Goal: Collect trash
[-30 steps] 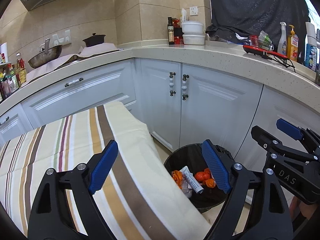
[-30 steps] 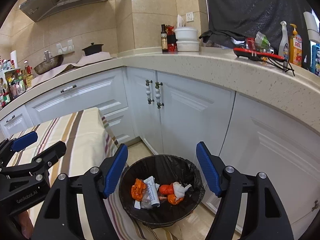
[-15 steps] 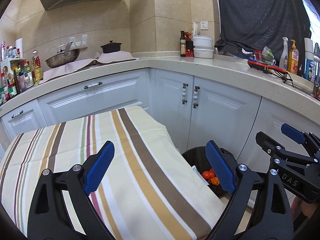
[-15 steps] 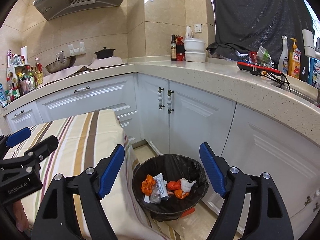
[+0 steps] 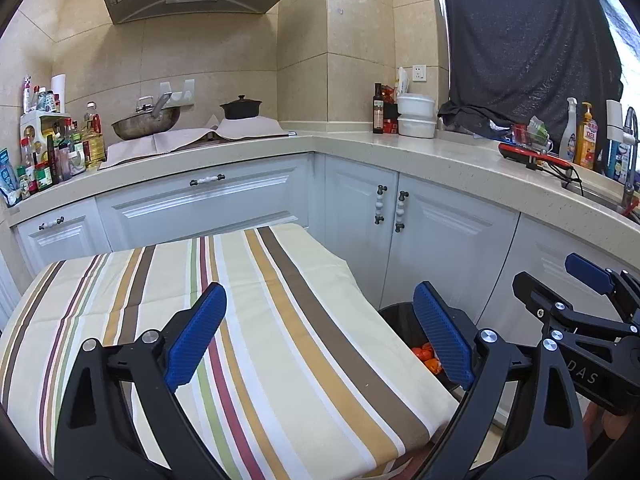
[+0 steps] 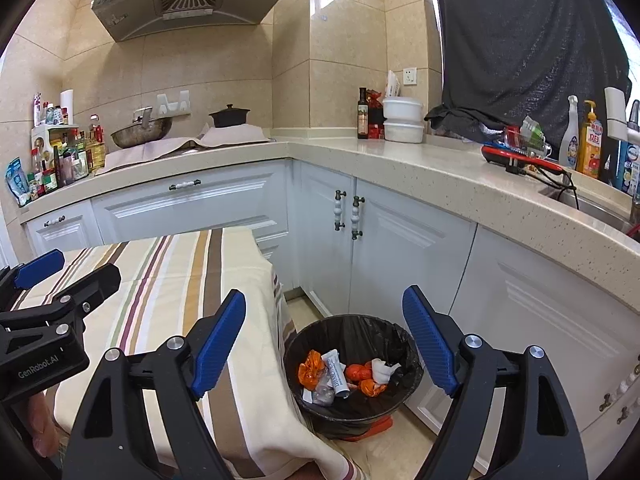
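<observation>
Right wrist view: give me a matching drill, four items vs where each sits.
Items:
1. trash bin
2. black pot
3. striped tablecloth
4. red tool

Places:
A. countertop at right, near the sink
B. floor, by the white cabinets
C. table at left
D. cloth on the back counter

Pairs: 1-B, 2-D, 3-C, 4-A

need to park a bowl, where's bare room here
Free: the striped tablecloth, bare throughout; the counter between the white tubs and the red tool. Crowded: bottles at far left, sink end.
</observation>
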The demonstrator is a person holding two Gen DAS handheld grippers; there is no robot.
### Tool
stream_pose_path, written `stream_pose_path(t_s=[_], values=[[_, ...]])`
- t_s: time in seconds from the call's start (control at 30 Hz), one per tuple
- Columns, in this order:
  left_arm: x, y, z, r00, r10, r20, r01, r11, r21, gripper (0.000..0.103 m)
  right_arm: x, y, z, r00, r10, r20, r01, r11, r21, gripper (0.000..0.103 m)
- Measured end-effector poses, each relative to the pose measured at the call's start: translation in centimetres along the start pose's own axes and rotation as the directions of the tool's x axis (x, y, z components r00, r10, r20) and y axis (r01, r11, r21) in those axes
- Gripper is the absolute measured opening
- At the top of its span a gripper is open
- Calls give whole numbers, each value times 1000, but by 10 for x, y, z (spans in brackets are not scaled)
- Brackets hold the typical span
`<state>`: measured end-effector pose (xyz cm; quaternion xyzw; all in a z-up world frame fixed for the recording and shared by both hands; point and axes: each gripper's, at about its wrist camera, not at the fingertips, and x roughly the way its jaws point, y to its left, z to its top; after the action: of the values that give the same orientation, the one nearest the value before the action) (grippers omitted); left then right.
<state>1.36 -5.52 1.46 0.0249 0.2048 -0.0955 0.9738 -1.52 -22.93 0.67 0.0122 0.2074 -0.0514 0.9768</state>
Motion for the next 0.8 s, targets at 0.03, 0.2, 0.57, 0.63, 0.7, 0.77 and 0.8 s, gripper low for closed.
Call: stream_pose_path(t_s=[0.03, 0.2, 0.57, 0.63, 0.7, 0.77, 0.8], values=[[-1, 1, 0, 1000, 0, 1, 0, 1000, 0, 92, -1, 1, 0, 1000, -1, 3, 1, 1000, -2, 79], [-3, 2, -1, 1000, -3, 1, 3, 1000, -3, 92, -6, 2, 1, 1000, -5, 10, 5, 1000, -2, 79], [-5, 2, -2, 1000, -17, -6, 17, 1000, -15, 93, -11, 1, -1, 1000, -14, 15, 14, 1000, -3, 79], [-5, 2, -2, 1000, -17, -5, 16, 1000, -14, 93, -10, 0, 0, 1000, -13, 14, 13, 1000, -2, 79], [-5, 2, -2, 1000, -16, -5, 16, 1000, -14, 93, -11, 1, -1, 1000, -13, 14, 13, 1000, -3, 79], [-5, 2, -2, 1000, -15, -4, 15, 1000, -16, 93, -11, 1, -1, 1000, -13, 14, 14, 1000, -3, 79], [-5, 2, -2, 1000, -15, -6, 15, 1000, -17, 93, -11, 1, 0, 1000, -13, 15, 13, 1000, -2, 79]])
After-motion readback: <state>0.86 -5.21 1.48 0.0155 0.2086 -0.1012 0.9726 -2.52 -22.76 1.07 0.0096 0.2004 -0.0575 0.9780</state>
